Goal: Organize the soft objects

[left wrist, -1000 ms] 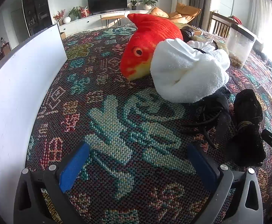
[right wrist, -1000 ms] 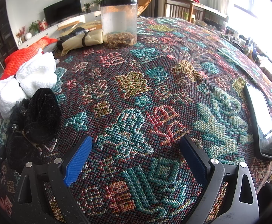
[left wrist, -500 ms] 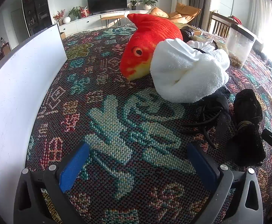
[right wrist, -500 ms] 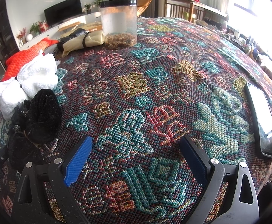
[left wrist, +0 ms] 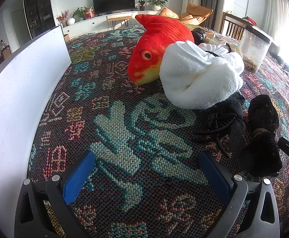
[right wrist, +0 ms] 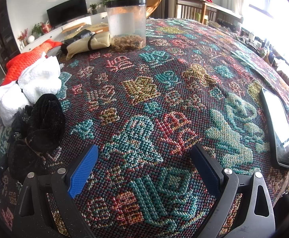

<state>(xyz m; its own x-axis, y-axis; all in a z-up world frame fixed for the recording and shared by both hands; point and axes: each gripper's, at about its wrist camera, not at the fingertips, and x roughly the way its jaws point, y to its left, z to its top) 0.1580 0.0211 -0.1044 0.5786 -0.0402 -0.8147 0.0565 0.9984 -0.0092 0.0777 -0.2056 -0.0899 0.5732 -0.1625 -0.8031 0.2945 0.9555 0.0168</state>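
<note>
Currently both claws are seen with blue pads spread wide and nothing between them; the left claw (left wrist: 147, 175) and the right claw (right wrist: 144, 167) hover low over the woven, multicoloured patterned cloth (right wrist: 164, 99) covering the worktop.

Soft things are clustered together between the two claws: an orange-red plush fish (left wrist: 156, 45), a rolled white terry towel (left wrist: 200, 79) lying against the fish's right flank, a tangle of black fabric with straps (left wrist: 223, 119) just in front of the towel, and a black velvet bundle tied round its middle (left wrist: 263, 134).

Key relation: from the left claw the cluster lies ahead and to the right; from the right claw it lies hard left, the black velvet bundle (right wrist: 43, 125) being nearest, just beside the left pad. The bundle's long axis runs roughly away from the claws, so a grip across its tied waist is judged feasible. Right claw is judged the nearer to the bundle; left claw the nearer to the towel and fish.

Room: bare cloth is open ahead of both claws. A white upright board (left wrist: 21, 91) bounds the left edge. A clear plastic jar with black lid (right wrist: 126, 23) stands toward the far edge, a cream rolled item (right wrist: 88, 43) beside it, and a black smartphone (right wrist: 277, 127) lies near the right edge.
</note>
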